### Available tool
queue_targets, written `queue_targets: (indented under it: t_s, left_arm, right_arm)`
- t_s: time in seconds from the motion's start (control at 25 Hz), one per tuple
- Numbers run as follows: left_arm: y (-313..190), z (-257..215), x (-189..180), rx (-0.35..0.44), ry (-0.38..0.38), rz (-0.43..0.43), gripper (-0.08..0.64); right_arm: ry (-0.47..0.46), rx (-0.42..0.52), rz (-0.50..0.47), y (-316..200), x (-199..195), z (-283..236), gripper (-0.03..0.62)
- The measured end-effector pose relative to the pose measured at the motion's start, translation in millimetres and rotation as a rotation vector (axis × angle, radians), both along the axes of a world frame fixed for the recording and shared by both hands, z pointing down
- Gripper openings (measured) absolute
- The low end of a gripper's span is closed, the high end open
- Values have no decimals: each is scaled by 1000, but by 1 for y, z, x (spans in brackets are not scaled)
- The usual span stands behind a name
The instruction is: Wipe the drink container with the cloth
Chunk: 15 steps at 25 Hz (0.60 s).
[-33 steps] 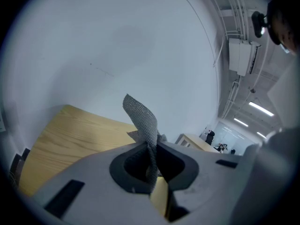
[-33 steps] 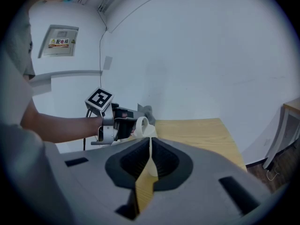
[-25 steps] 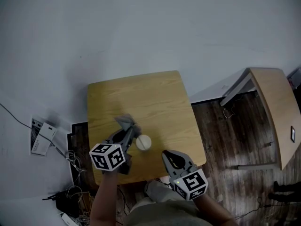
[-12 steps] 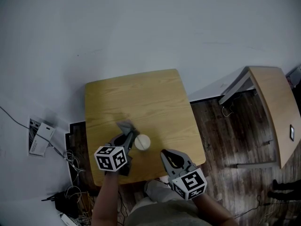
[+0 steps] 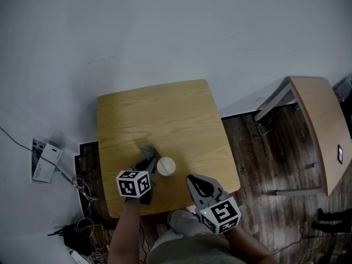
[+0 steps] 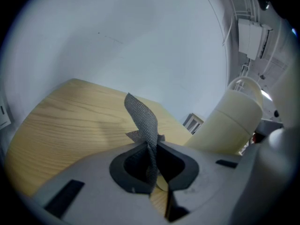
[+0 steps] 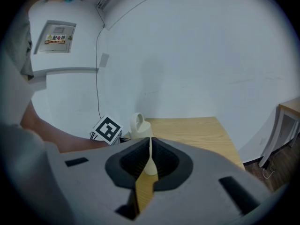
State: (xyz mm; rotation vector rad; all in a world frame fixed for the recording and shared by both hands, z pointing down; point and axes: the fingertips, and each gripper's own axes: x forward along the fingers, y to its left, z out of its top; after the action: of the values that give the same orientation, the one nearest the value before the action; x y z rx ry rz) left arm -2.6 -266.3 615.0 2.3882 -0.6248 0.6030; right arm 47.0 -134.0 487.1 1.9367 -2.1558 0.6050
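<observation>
A cream drink container (image 5: 166, 166) with a loop-handled lid stands upright near the front of the wooden table (image 5: 165, 114). My left gripper (image 5: 147, 161) is just left of it, shut on a grey mesh cloth (image 5: 146, 149). In the left gripper view the cloth (image 6: 143, 118) sticks up from between the closed jaws, and the container (image 6: 232, 123) rises close on the right. My right gripper (image 5: 193, 181) hangs shut at the table's front edge, right of the container, holding nothing. From the right gripper view the container (image 7: 138, 125) shows beyond the closed jaws.
A second wooden table (image 5: 324, 131) stands on the dark floor at the right. Cables and a power strip (image 5: 47, 161) lie on the floor at the left. A white wall runs behind the table. The person's arm and the left gripper's marker cube (image 7: 108, 129) fill the right gripper view's left.
The left gripper has sunk toward the table with the cloth, staying beside the container. The right gripper and the container have not moved.
</observation>
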Motion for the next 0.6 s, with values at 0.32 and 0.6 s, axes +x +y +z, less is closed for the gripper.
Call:
queue_targets:
  t_s: [0.32,0.6]
  left_arm:
    - [-1,18,-2,-12,-39,4,21]
    - [-3,12,-3,-8,-20,-13,21]
  right_arm:
    - [4,3,9,0,3,-1,12]
    - [7,13,13,3,3,-4,12]
